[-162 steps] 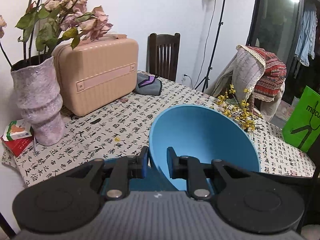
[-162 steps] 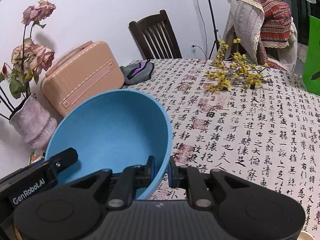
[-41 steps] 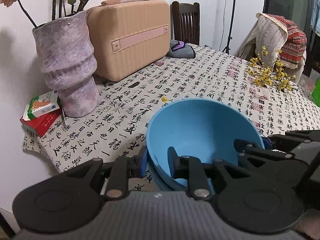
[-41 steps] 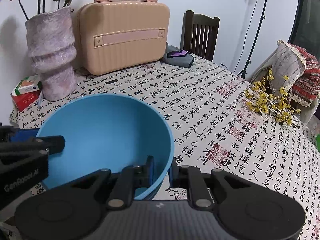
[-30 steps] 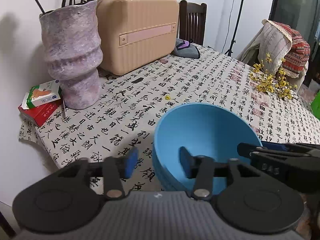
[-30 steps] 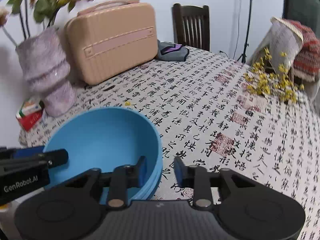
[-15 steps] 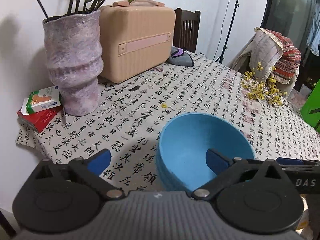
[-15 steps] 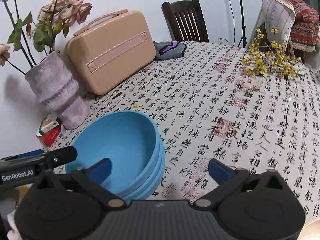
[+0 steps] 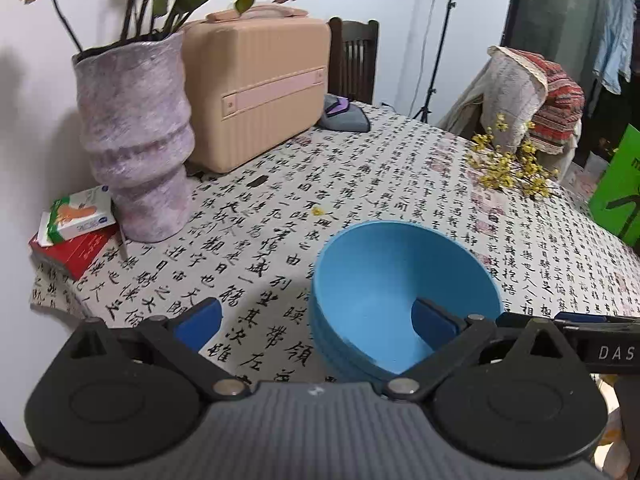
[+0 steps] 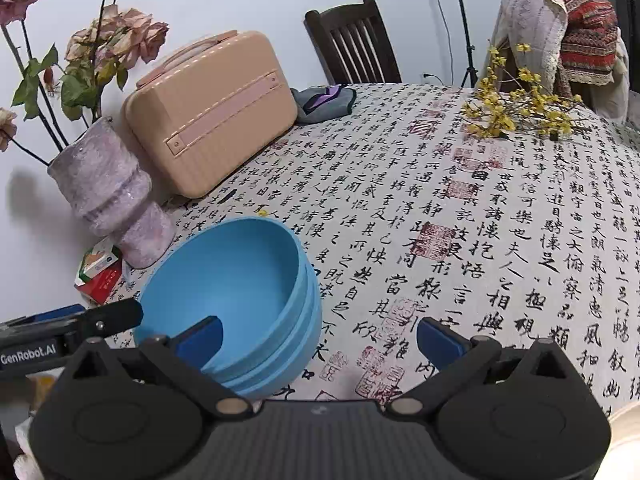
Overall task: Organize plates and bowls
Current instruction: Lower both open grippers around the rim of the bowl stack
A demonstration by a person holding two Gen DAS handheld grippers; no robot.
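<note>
Both jaws just sprang wide. Left gripper [image 9: 316, 320] and right gripper [image 10: 318, 338] released; each hides the bowl stack's [image 10: 240, 296] near rim.

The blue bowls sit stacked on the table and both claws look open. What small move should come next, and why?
Probably draw both claws back and up, away from the stack of blue bowls. The left claw and the right claw have just been opening and stand wide, pressing on nothing. The bowls rest nested on the tablecloth, so this placement looks done.
</note>
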